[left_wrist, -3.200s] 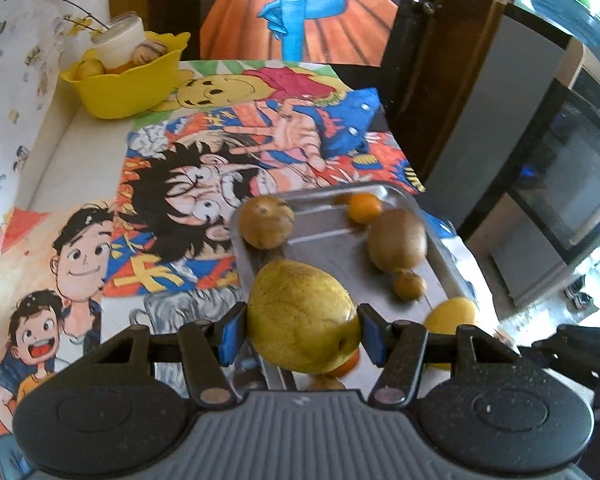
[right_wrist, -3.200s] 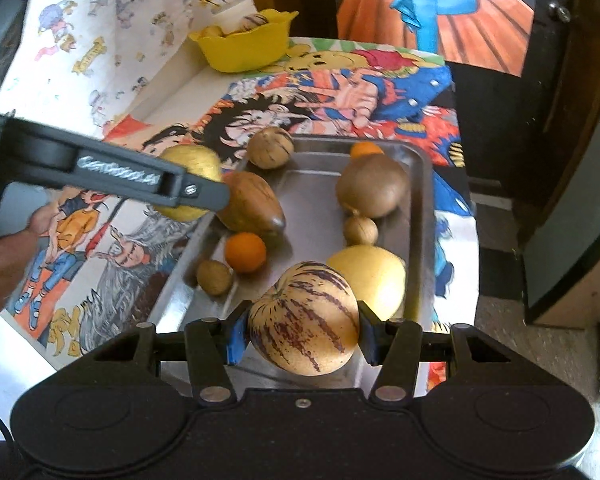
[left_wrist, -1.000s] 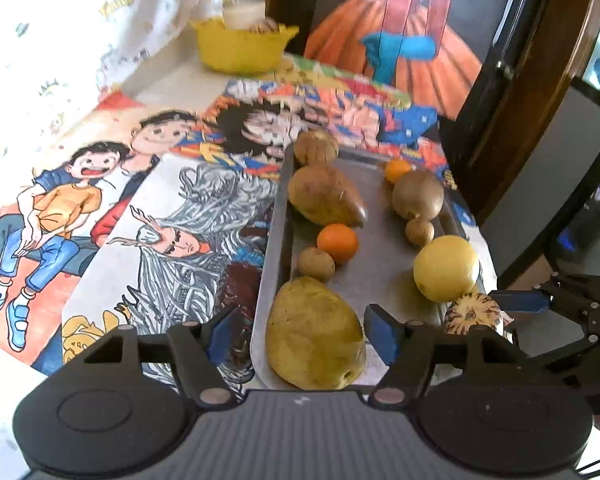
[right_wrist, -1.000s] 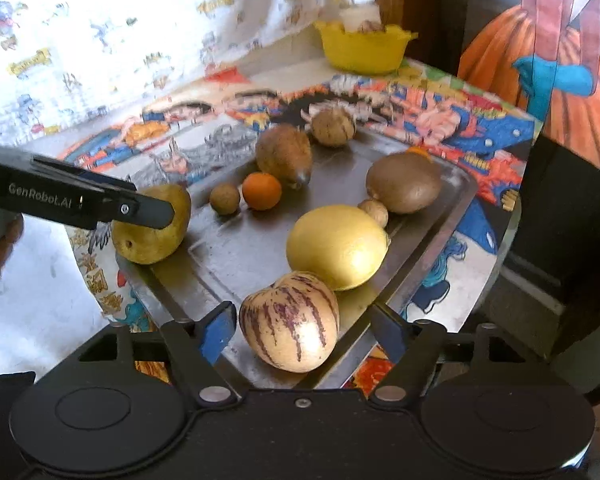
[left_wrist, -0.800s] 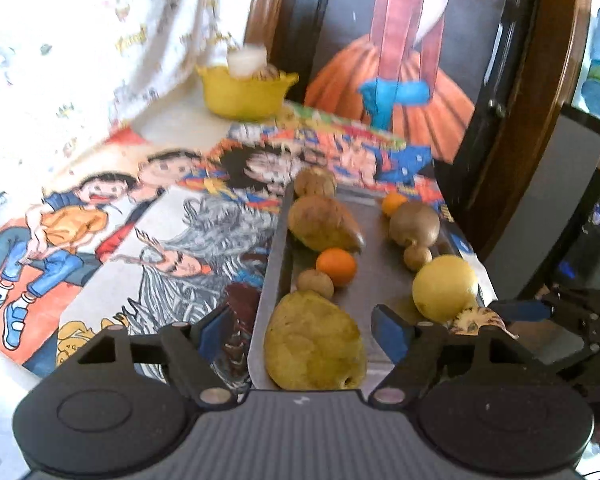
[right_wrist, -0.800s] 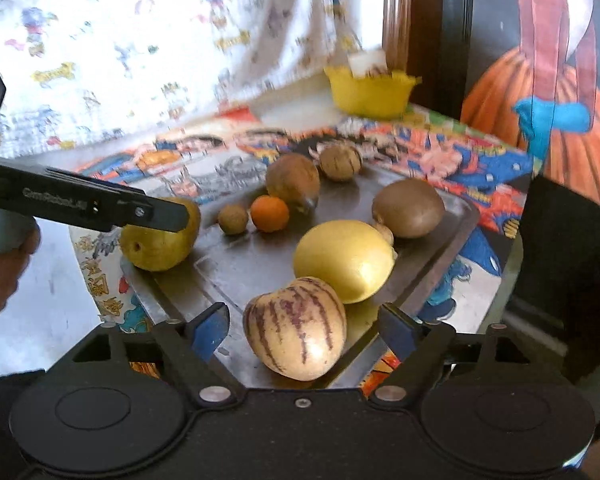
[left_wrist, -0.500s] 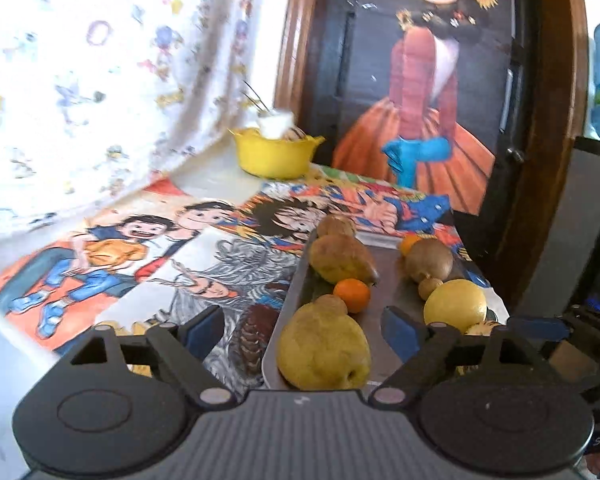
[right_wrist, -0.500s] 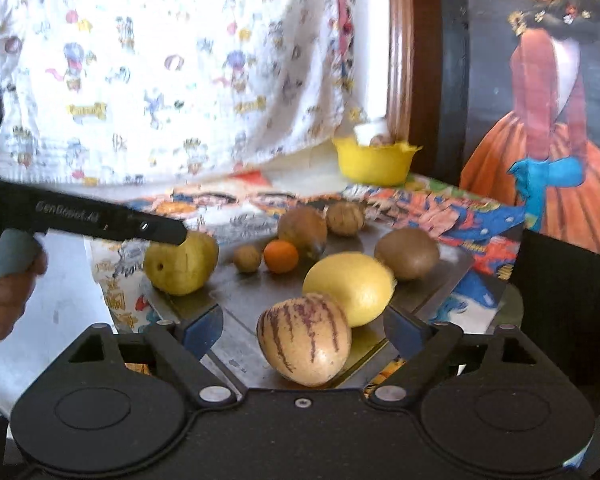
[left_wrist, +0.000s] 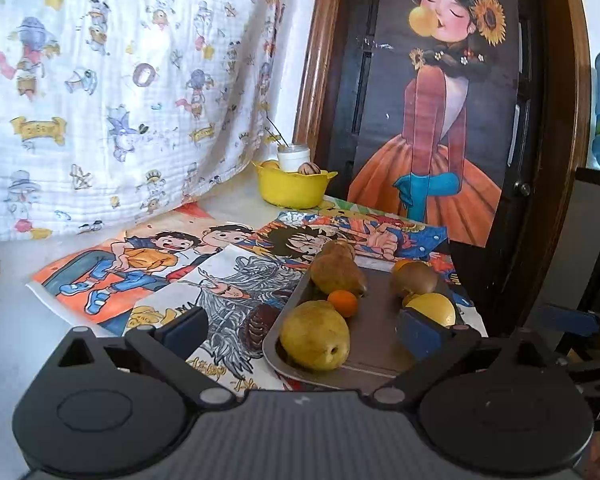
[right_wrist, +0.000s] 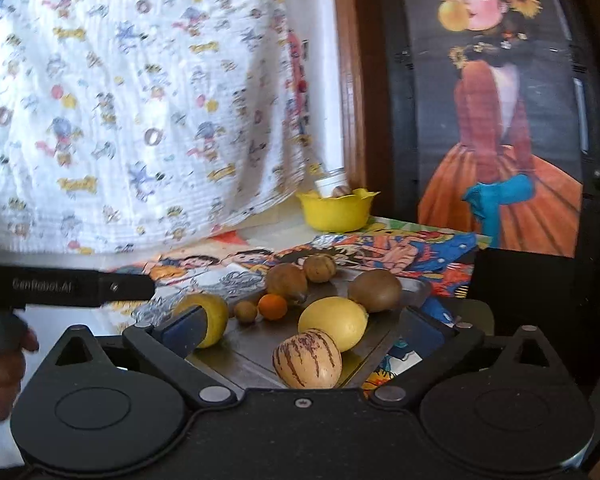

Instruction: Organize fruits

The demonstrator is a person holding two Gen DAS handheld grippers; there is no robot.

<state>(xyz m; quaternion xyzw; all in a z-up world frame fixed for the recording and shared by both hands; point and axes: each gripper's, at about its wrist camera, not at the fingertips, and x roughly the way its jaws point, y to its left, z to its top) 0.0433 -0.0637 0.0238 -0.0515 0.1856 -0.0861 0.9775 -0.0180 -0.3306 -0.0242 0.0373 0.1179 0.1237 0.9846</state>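
A metal tray holds several fruits. A yellow pear lies at its near left corner. A striped melon lies at the near right, behind it a yellow lemon, a small orange and brown fruits. My left gripper is open and empty, drawn back from the pear. My right gripper is open and empty, drawn back from the melon.
A yellow bowl with a white cup and nuts stands at the table's far end. Cartoon posters cover the table. A patterned cloth hangs at left, a dark door with a painted girl at right.
Both grippers let go of their fruits, the pear and the striped melon, onto the tray, opened wide, and pulled back and tilted up.
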